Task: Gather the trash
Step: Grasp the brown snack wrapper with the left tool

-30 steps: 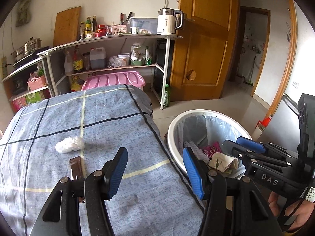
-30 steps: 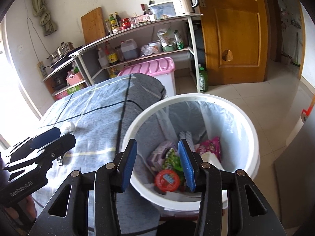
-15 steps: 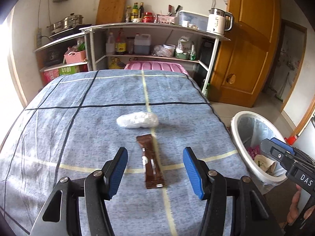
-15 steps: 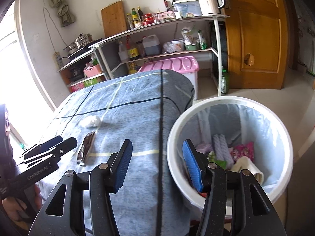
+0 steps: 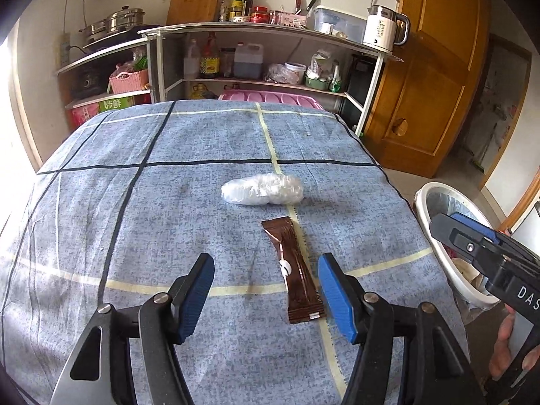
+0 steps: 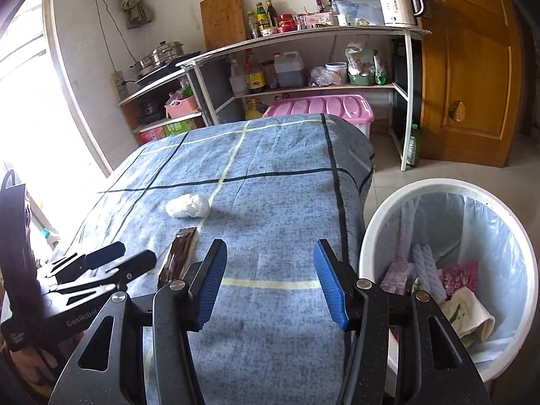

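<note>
A brown snack wrapper (image 5: 294, 270) lies on the blue checked tablecloth (image 5: 168, 202), just in front of my open, empty left gripper (image 5: 266, 290), nearer its right finger. A crumpled clear plastic wad (image 5: 262, 189) lies beyond it. In the right wrist view the wrapper (image 6: 178, 253) and the wad (image 6: 188, 205) lie to the left. My right gripper (image 6: 270, 280) is open and empty over the table's right part, beside the white trash bin (image 6: 371, 236), which holds several pieces of trash. The left gripper (image 6: 101, 263) shows at the left there.
The bin (image 5: 435, 233) stands on the floor off the table's right edge. A metal shelf rack (image 5: 270, 30) with bottles, pots and a kettle stands behind the table. A pink storage box (image 6: 320, 108) and a wooden door (image 6: 472, 67) are at the back right.
Both grippers have swung left from the bin toward the table. The left gripper now faces the wrapper and wad up close. The right gripper has left the bin's opening.
</note>
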